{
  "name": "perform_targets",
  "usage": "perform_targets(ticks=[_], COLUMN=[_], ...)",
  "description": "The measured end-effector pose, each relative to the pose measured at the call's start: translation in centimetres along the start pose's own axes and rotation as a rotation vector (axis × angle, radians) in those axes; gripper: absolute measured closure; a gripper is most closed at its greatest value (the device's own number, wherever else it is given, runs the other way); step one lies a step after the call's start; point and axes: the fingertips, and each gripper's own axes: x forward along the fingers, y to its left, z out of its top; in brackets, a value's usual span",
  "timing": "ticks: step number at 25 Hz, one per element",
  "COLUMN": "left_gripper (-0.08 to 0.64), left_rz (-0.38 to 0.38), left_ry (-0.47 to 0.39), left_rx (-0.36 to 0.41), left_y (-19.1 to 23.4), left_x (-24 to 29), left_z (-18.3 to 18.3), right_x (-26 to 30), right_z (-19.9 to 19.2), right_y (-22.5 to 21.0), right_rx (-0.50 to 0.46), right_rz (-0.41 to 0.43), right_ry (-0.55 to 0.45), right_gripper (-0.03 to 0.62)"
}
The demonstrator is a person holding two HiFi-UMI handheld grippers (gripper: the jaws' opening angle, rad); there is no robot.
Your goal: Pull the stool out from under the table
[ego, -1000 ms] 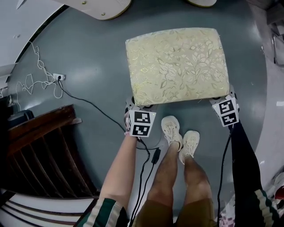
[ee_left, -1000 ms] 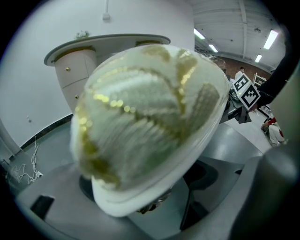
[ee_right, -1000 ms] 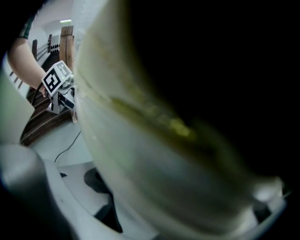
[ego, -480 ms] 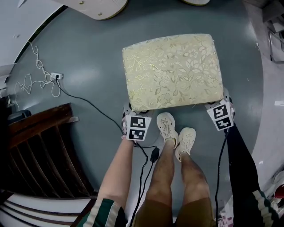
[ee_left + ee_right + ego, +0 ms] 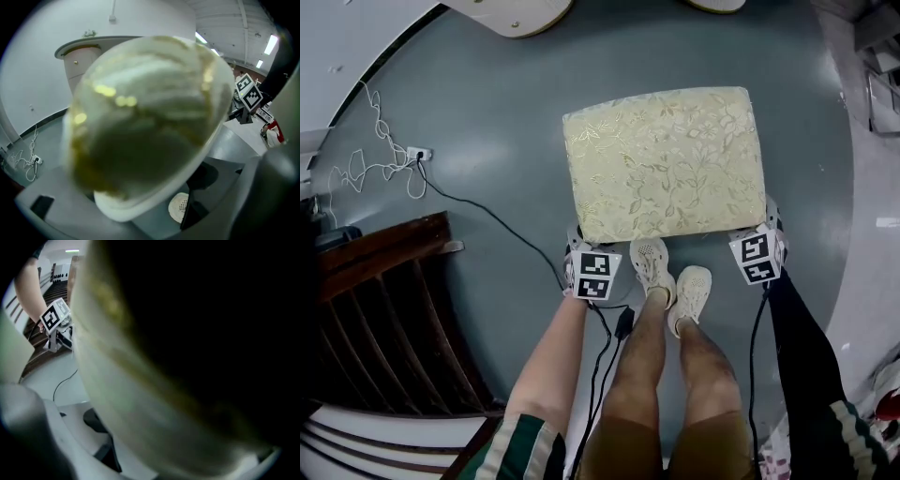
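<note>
Stool (image 5: pixel 666 164): cream floral cushion top, standing on the grey floor (image 5: pixel 487 141), apart from the white table (image 5: pixel 511 14) at the far edge.
Left claw (image 5: pixel 586 251): jaws spread wide, clamped on the stool's near left corner; the cushion fills the space between them.
Right claw (image 5: pixel 764 234): jaws wide, gripping the near right corner, cushion pressed close.
Shoes (image 5: pixel 652 265): a pale pair between the claws, just beside the stool's near edge.

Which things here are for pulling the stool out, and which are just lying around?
For the job: stool; left gripper and right gripper, clamped on its near corners; table.

Just lying about: tangled white cord; power socket; dark wooden slats.
</note>
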Motion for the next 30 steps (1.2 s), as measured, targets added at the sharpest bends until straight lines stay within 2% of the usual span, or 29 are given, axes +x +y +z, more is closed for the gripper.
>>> perform_targets(ticks=[3, 8, 11, 13, 15, 20, 22, 24, 30], left_gripper=[0.167, 0.166, 0.152, 0.152, 0.153, 0.153, 0.153, 0.153, 0.153], left_rz=[0.019, 0.017, 0.043, 0.055, 0.067, 0.103, 0.113, 0.115, 0.084], left_ry=[0.035, 0.026, 0.043, 0.077, 0.117, 0.191, 0.189, 0.136, -0.149], left_rx=[-0.034, -0.014, -0.006, -0.009, -0.015, -0.033, -0.046, -0.051, 0.079], left_y=[0.2, 0.3, 0.6, 0.7, 0.9, 1.6, 1.2, 0.8, -1.8], left_x=[-0.1, 0.0, -0.3, -1.1, -2.5, -8.7, -12.7, -16.4, -27.1], left_z=[-0.4, -0.3, -0.5, -1.1, -1.5, -0.5, 1.5, 5.1, 22.7], right_x=[-0.3, -0.3, -0.7, -2.3, -4.6, -11.2, -14.5, -17.6, -27.8], right_z=[-0.2, -0.3, -2.2, -3.7, -4.2, 0.0, 3.3, 7.4, 21.0], right_y=[0.2, 0.2, 1.9, 3.4, 4.1, 2.8, 1.9, 0.7, -2.0], right_rx=[-0.008, -0.007, 0.028, 0.055, 0.072, 0.149, 0.172, 0.185, 0.172], right_rz=[-0.017, -0.036, 0.012, 0.048, 0.063, 0.042, 0.034, 0.027, 0.026], right_ry=[0.012, 0.015, 0.084, 0.130, 0.152, 0.112, 0.063, -0.001, -0.196], right_gripper=[0.200, 0.192, 0.073, 0.044, 0.046, 0.057, 0.061, 0.064, 0.069])
